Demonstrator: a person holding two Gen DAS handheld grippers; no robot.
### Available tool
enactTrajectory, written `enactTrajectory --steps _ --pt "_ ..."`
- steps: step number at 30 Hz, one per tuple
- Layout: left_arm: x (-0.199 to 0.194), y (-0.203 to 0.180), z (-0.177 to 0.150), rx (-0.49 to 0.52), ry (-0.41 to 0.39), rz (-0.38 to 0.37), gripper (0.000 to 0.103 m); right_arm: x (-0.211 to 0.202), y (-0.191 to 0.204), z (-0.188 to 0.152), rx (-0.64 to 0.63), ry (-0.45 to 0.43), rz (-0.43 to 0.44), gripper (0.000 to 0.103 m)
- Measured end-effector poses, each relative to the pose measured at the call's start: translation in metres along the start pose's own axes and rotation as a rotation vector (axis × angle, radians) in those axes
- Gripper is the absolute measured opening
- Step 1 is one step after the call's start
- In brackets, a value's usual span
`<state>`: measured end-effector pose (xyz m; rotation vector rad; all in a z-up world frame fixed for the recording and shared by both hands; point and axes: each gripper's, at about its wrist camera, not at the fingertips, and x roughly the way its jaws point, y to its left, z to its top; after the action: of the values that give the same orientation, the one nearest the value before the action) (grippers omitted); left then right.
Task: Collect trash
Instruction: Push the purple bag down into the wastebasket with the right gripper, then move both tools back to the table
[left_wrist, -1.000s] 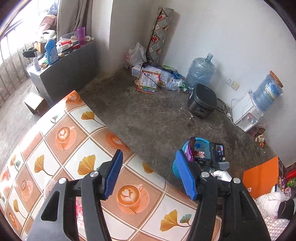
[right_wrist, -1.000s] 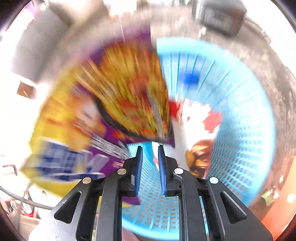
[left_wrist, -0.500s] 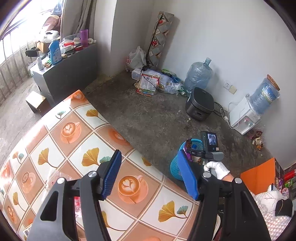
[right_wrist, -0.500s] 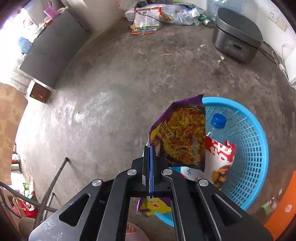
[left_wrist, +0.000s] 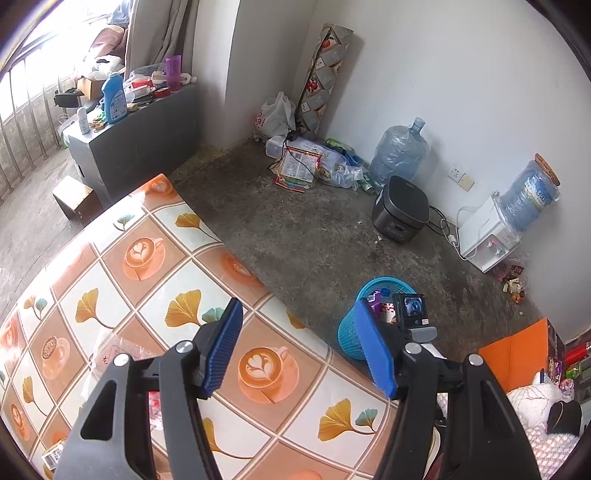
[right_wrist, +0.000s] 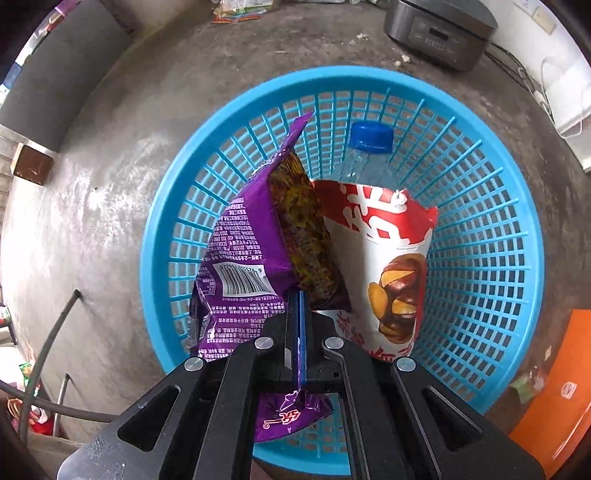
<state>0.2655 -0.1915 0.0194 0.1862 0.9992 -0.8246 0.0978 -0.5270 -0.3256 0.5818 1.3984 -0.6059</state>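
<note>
My right gripper (right_wrist: 297, 295) points straight down, shut on a purple snack bag (right_wrist: 251, 258). The bag hangs inside the rim of a blue plastic basket (right_wrist: 498, 240) on the floor. In the basket stand a red-and-white chip bag (right_wrist: 388, 266) and a clear bottle with a blue cap (right_wrist: 371, 137). My left gripper (left_wrist: 299, 332) is open and holds nothing, hovering over a table (left_wrist: 147, 258) with a coffee-and-leaf patterned cloth. A clear crinkled wrapper (left_wrist: 122, 354) lies on that cloth behind the left finger. The left wrist view also shows the basket (left_wrist: 349, 332) beyond the table's edge.
On the concrete floor are a dark rice cooker (left_wrist: 400, 208), a water jug (left_wrist: 399, 155), a white dispenser (left_wrist: 487, 236) and litter by the wall (left_wrist: 299, 166). An orange board (left_wrist: 517, 354) stands right of the basket. A cluttered grey cabinet (left_wrist: 140, 125) is at the far left.
The right gripper's jaws closed onto the purple bag, and it sank with the bag from beside the basket to over its middle. The left gripper stays open and barely moved.
</note>
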Motion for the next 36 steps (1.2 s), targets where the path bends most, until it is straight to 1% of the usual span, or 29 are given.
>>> enactTrajectory --steps 2,4,5,6,7,8,9,12,15,16,19,22,23,25,26,27,30,33,36 --pt "0.0 -0.001 -0.001 0.001 0.004 0.002 0.061 0.007 0.003 -0.001 -0.006 0.013 -0.028 0.0" --pt "-0.001 -0.001 -0.001 0.0 0.004 0.002 0.061 0.001 -0.001 -0.001 0.031 -0.01 0.012 0.002" --pt "-0.002 -0.001 -0.001 0.001 0.001 0.0 0.061 -0.009 -0.006 -0.001 0.064 -0.042 0.063 0.005" --pt "-0.002 -0.001 -0.002 0.002 -0.004 -0.002 0.061 -0.021 -0.012 -0.001 0.094 -0.078 0.12 0.006" --pt "-0.004 -0.002 -0.002 0.003 -0.012 -0.002 0.061 -0.034 -0.018 -0.002 0.121 -0.115 0.17 0.01" --pt "-0.007 -0.001 -0.003 0.002 -0.018 -0.003 0.061 -0.048 -0.024 -0.004 0.146 -0.151 0.211 0.021" --pt "-0.009 -0.001 -0.003 0.0 -0.025 -0.005 0.062 -0.063 -0.03 -0.006 0.167 -0.19 0.246 0.029" --pt "-0.019 -0.002 -0.005 -0.011 -0.054 -0.019 0.063 -0.107 -0.044 -0.013 0.209 -0.293 0.318 0.03" --pt "-0.034 -0.006 -0.01 -0.016 -0.094 -0.038 0.065 -0.154 -0.053 -0.021 0.213 -0.392 0.375 0.033" --pt "-0.041 -0.008 -0.012 -0.016 -0.11 -0.043 0.067 -0.171 -0.052 -0.026 0.207 -0.43 0.386 0.034" --pt "-0.063 -0.012 -0.019 -0.011 -0.162 -0.06 0.069 -0.22 -0.046 -0.046 0.17 -0.54 0.413 0.044" --pt "-0.089 -0.017 -0.03 0.001 -0.216 -0.075 0.073 -0.267 -0.03 -0.074 0.123 -0.651 0.427 0.056" --pt "-0.098 -0.017 -0.035 0.006 -0.235 -0.071 0.074 -0.282 -0.023 -0.084 0.107 -0.688 0.429 0.063" --pt "-0.116 -0.018 -0.045 0.012 -0.27 -0.064 0.075 -0.306 -0.011 -0.1 0.063 -0.753 0.428 0.07" --pt "-0.125 -0.017 -0.051 0.011 -0.285 -0.063 0.075 -0.316 -0.005 -0.107 0.043 -0.778 0.427 0.076" --pt "-0.133 -0.016 -0.056 0.006 -0.301 -0.063 0.076 -0.327 0.001 -0.115 0.028 -0.799 0.42 0.08" --pt "-0.159 -0.007 -0.074 -0.017 -0.351 -0.061 0.076 -0.354 0.019 -0.136 -0.032 -0.855 0.415 0.087" --pt "-0.183 0.005 -0.094 -0.042 -0.396 -0.031 0.078 -0.38 0.037 -0.153 -0.099 -0.892 0.43 0.089" --pt "-0.2 0.021 -0.116 -0.089 -0.414 -0.009 0.078 -0.396 0.056 -0.164 -0.152 -0.88 0.484 0.089"
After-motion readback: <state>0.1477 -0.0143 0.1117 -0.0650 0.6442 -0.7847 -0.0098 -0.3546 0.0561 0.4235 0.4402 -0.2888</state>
